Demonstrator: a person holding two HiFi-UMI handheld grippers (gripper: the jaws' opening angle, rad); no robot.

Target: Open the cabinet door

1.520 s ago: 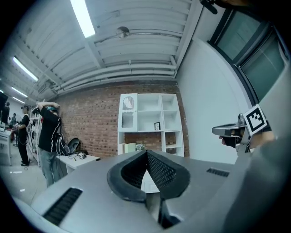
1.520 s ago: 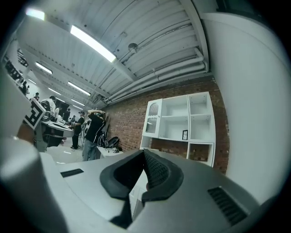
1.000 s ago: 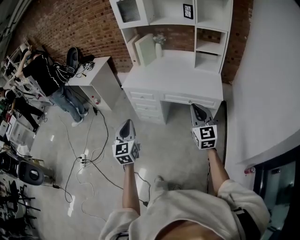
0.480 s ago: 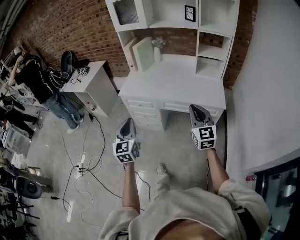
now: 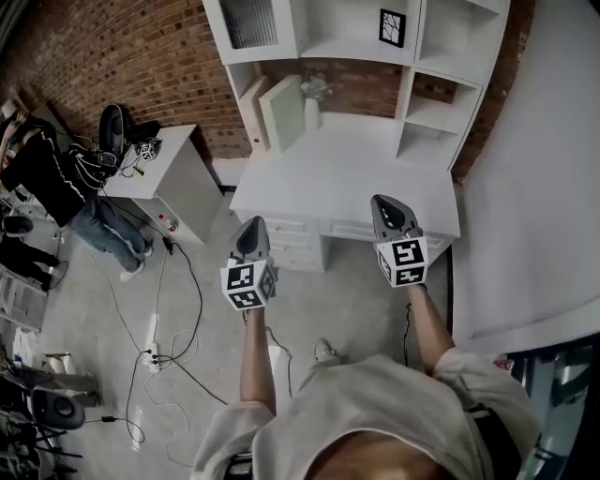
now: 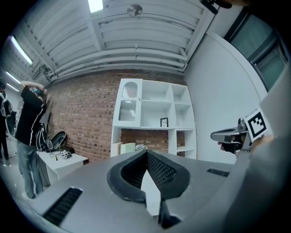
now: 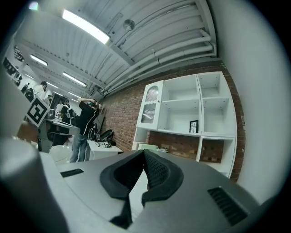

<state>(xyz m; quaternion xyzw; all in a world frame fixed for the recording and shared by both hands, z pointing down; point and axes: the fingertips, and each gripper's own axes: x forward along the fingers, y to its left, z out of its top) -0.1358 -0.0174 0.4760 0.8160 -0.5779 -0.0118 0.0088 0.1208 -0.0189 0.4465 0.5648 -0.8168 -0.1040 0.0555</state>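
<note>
left: grey left gripper point(image 5: 251, 225), we see jaws pressed together, empty | right: grey right gripper point(image 5: 382, 204), same | head view only: white table point(image 5: 337, 173), its drawers point(image 5: 295, 246) | gripper views: glass-fronted white cabinet door point(image 6: 127, 109) well apart

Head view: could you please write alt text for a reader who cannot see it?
Seen from above, a person holds the grey left tool and grey right tool, both shut and empty, short of a white desk with a shelf unit against a brick wall. Its glass-fronted cabinet door is closed.
</note>
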